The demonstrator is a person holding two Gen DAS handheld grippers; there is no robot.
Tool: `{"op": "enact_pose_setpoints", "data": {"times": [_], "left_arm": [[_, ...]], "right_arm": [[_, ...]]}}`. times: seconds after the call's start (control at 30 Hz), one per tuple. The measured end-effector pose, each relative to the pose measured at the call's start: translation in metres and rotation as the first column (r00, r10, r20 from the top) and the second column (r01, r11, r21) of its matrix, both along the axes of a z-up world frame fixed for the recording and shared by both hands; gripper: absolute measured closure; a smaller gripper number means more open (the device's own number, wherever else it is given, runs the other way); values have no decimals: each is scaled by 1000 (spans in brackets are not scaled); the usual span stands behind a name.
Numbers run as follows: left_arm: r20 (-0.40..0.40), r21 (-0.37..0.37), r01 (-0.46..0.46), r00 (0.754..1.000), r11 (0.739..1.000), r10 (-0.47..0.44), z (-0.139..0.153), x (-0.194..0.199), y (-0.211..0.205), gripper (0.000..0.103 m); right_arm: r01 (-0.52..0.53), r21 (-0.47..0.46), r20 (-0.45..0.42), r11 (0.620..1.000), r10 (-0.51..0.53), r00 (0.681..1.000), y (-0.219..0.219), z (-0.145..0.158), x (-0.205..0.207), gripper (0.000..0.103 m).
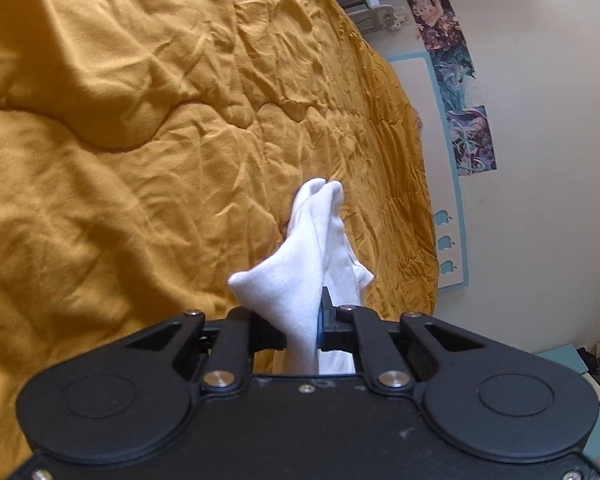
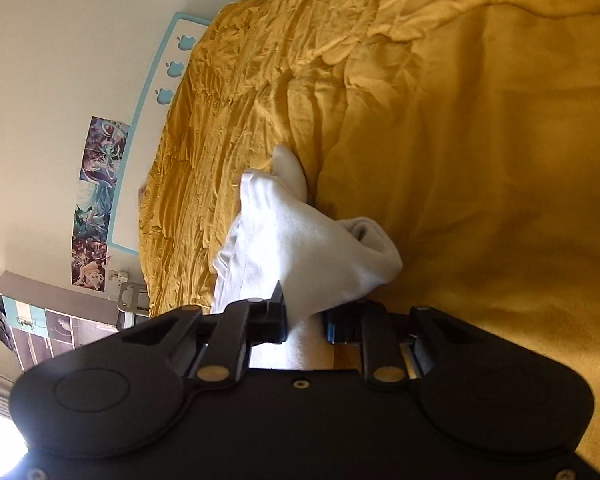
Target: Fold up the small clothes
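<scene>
A: What did the bed look like?
B: A wrinkled mustard bedspread (image 1: 140,120) covered it, running out to the edge by the wall with the posters (image 1: 456,92).
A: And the clothing?
B: White socks (image 1: 320,236) lay bunched on the bedspread toward that wall-side edge, reaching back into both grippers.
A: How did the jaws stand?
B: The left gripper (image 1: 316,320) had its jaws drawn nearly together, pinching white sock fabric. The right gripper (image 2: 304,322) was likewise closed down on a fold of the socks, cloth filling the narrow gap between its pads.
</scene>
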State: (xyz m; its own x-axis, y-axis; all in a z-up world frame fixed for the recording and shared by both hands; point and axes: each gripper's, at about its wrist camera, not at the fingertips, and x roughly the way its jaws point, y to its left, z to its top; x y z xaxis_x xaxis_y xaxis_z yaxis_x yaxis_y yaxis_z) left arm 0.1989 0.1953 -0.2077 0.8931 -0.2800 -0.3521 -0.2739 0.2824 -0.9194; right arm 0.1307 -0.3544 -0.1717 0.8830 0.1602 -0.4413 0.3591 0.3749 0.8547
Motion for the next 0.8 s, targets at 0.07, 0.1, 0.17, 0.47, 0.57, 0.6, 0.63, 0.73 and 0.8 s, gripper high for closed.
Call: {"op": "enact_pose_setpoints", "data": {"times": [0.07, 0.1, 0.17, 0.47, 0.57, 0.6, 0.63, 0.73, 0.8], "left_arm": [[28, 27, 21, 999, 999, -22, 15, -2, -1, 95], [40, 27, 24, 999, 999, -25, 21, -4, -2, 95], [50, 28, 26, 998, 999, -27, 31, -13, -1, 95], [38, 30, 86, 995, 996, -87, 48, -108, -8, 95], [12, 24, 102, 995, 994, -102, 39, -138, -12, 95], [-3, 29, 101, 995, 994, -101, 36, -146, -12, 95], [-16, 35, 98, 995, 995, -98, 33, -151, -13, 95], [-81, 36, 90, 993, 995, -87, 13, -161, -12, 94], [-112, 53, 100, 989, 994, -94, 7, -163, -9, 92]], "right_arm": [[-7, -5, 17, 1000, 7, 1000, 0, 10, -2, 87], [-13, -7, 28, 1000, 14, 1000, 0, 15, -3, 87], [-22, -33, 53, 999, 24, 998, 0, 28, -9, 87], [-57, -87, 86, 995, 65, 994, -15, 55, -87, 88], [-69, -95, 59, 993, 74, 996, -20, 48, -119, 88], [-71, -92, 50, 993, 76, 996, -21, 45, -127, 88], [-71, -91, 37, 993, 75, 997, -22, 40, -135, 88], [-57, -84, 1, 995, 57, 998, -24, 26, -149, 88], [-54, -52, -14, 997, 53, 998, -27, 14, -150, 86]]}}
